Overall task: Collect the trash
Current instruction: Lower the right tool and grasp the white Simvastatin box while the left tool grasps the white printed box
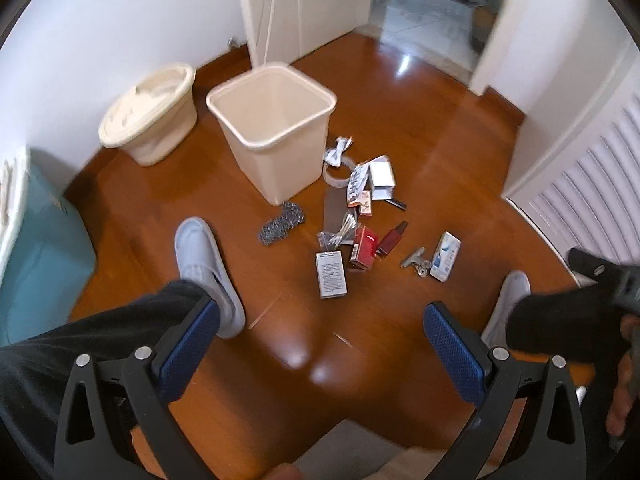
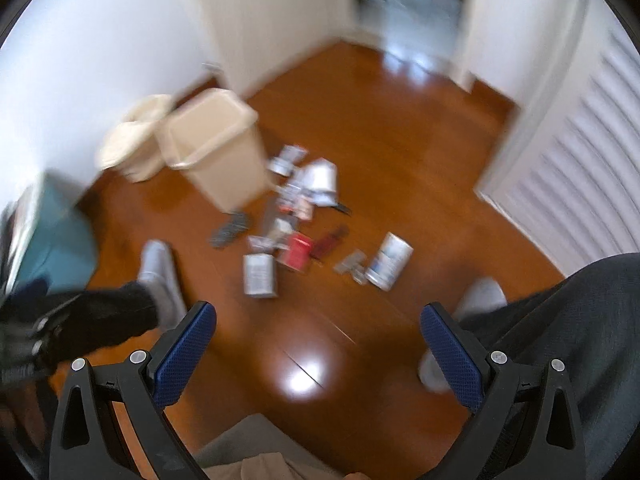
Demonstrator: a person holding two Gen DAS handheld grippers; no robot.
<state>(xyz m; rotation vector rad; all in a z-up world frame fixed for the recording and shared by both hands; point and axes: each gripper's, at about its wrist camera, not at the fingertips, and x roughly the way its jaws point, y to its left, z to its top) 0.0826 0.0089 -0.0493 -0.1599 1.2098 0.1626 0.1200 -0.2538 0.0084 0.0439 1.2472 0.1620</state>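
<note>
Nothing collected so far, by the look of it: the open square cream plastic bin (image 1: 276, 128) shows a bare inside, and the whole scatter of small trash (image 1: 360, 216) lies on the glossy wooden floor (image 1: 420, 128), just beside the bin and running out toward the person's feet. In that scatter there's a white printed carton (image 1: 331, 274) nearest the viewer, a red cardboard box (image 1: 363, 247) touching a dark red bottle (image 1: 392, 238), a white-and-blue box (image 1: 445, 256) off to the side with a metal clip (image 1: 414, 260) just beside it, a grey wire scourer (image 1: 283, 224) at the bin's foot, plus foil packets and wrappers bunched further back. So every piece is left to do.

The left gripper (image 1: 320, 344) hangs well above the floor, fingers wide apart, holding nothing. The right gripper (image 2: 318, 344) likewise, spread wide and empty, its view badly blurred. A second cream lidded bin (image 1: 150, 114) stands near the wall, and pale slippers (image 1: 208, 276) flank the pile.
</note>
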